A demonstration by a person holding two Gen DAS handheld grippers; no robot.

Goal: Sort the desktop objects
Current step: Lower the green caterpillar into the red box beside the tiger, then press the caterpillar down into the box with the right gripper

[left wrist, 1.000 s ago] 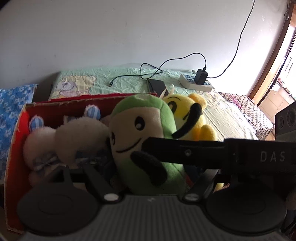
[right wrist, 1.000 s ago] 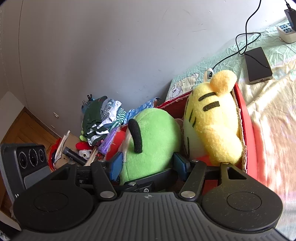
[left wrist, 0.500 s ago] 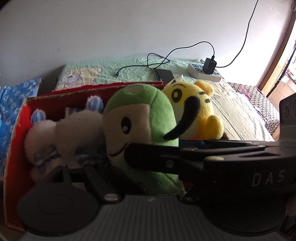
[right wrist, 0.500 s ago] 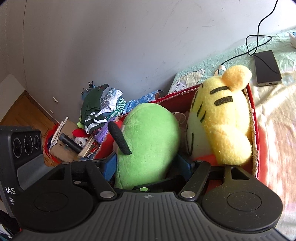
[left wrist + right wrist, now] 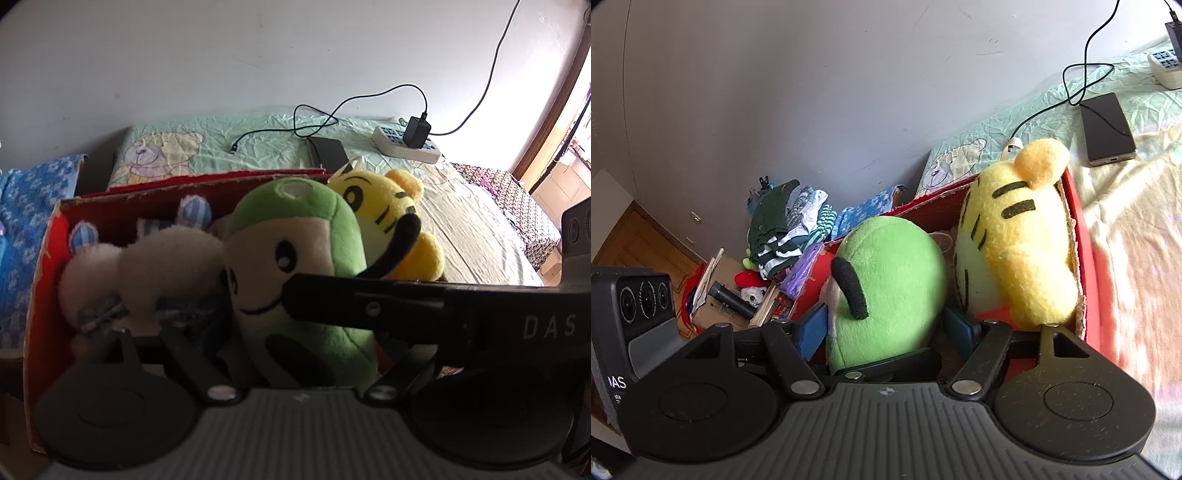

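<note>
Right wrist: right tool (image 5: 886, 328) grips upright green plush (image 5: 890, 280), face toward left tool.

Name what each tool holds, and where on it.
The right tool flanks the green plush at its lower body; a firm hold cannot be told. The left tool's hold cannot be told.

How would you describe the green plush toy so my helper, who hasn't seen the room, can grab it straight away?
Find the red cardboard box beside the bed. Three plush toys sit in it; take the middle one, the green plush toy, between a white fluffy toy and a yellow striped tiger. Only it has a cream smiling face and black arms.
</note>
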